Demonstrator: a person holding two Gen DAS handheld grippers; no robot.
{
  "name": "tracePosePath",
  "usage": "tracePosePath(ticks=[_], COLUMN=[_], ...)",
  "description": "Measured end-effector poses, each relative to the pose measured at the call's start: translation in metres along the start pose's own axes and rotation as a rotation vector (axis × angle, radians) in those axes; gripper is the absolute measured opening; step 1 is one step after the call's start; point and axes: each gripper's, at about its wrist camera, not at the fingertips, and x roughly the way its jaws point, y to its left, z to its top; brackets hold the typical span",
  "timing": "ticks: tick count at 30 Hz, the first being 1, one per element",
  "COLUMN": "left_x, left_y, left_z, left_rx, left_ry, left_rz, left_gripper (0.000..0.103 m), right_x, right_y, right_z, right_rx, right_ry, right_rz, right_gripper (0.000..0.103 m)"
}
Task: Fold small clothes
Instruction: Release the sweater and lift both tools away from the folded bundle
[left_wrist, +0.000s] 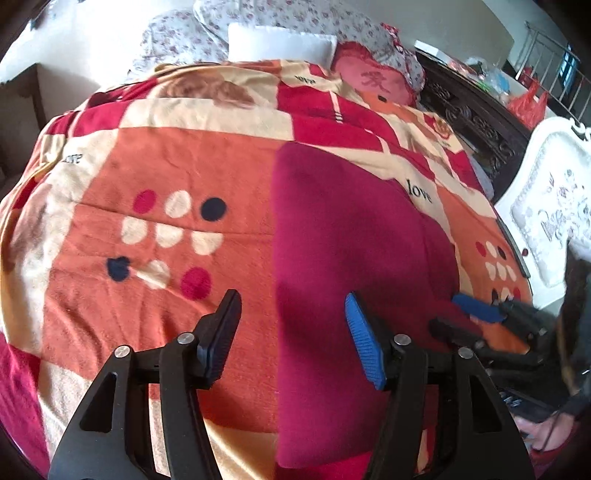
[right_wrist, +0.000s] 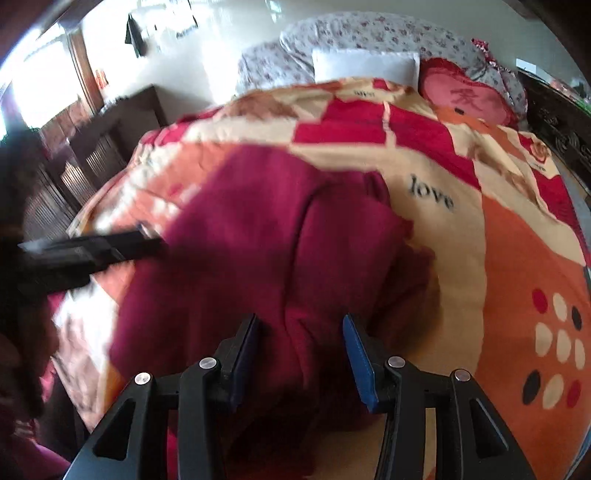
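Note:
A dark magenta garment lies flat on a patterned bed blanket; in the right wrist view it shows with a fold ridge down its middle. My left gripper is open and empty, hovering over the garment's left edge near its front. My right gripper is open and empty just above the garment's near end. The right gripper also shows in the left wrist view at the garment's right edge, and the left gripper shows blurred in the right wrist view at the garment's left side.
The orange, red and cream blanket covers the bed. Pillows and a red cushion lie at the head. A dark carved headboard and a white padded chair stand on the right.

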Motion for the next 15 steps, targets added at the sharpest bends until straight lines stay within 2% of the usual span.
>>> tracePosePath(ticks=[8,15], left_x=[-0.014,-0.038], left_y=[-0.008,-0.015], left_z=[0.001,0.005], left_rx=[0.024,0.048], left_ry=[-0.064,-0.147], left_rz=[0.057,0.091], left_gripper=[0.061,0.061], right_x=[-0.021,-0.060], right_y=[-0.009,0.003], right_z=[0.002,0.011], right_rx=[0.101,0.134], right_ry=[-0.050,-0.158], right_rz=[0.073,0.058], right_gripper=[0.046,0.048])
